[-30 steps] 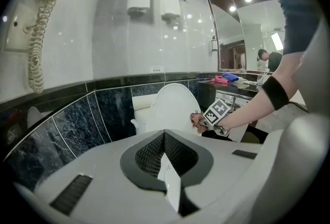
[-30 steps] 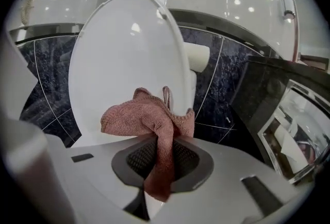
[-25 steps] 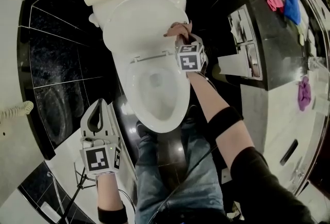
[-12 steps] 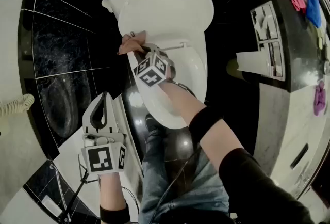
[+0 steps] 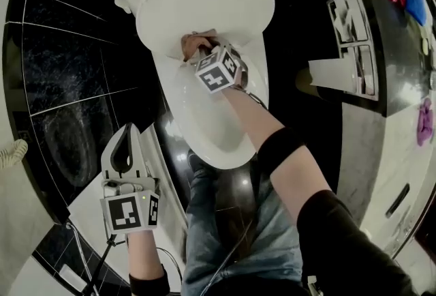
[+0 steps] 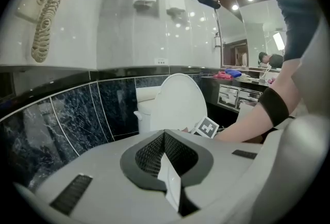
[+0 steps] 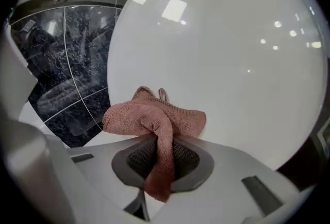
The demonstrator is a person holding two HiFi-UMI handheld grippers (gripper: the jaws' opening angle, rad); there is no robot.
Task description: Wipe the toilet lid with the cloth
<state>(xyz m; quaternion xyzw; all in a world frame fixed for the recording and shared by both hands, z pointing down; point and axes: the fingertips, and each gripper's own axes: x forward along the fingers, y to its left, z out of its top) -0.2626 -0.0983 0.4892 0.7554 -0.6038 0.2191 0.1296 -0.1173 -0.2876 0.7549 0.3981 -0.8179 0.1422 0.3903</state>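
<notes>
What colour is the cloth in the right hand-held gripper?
Dusty pink; the cloth shows best in the right gripper view.

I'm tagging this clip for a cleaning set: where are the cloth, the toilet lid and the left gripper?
cloth [image 7: 154, 117], right gripper view, its bunched middle.
toilet lid [image 7: 221, 63], right gripper view, its bare white face.
left gripper [image 5: 127, 132], head view, the tips of its shut jaws.

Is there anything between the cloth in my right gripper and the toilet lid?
Nothing visible does. The right gripper is shut on the pink cloth, whose bunched end sits right at the lower part of the raised toilet lid, with bare white surface beyond.
</notes>
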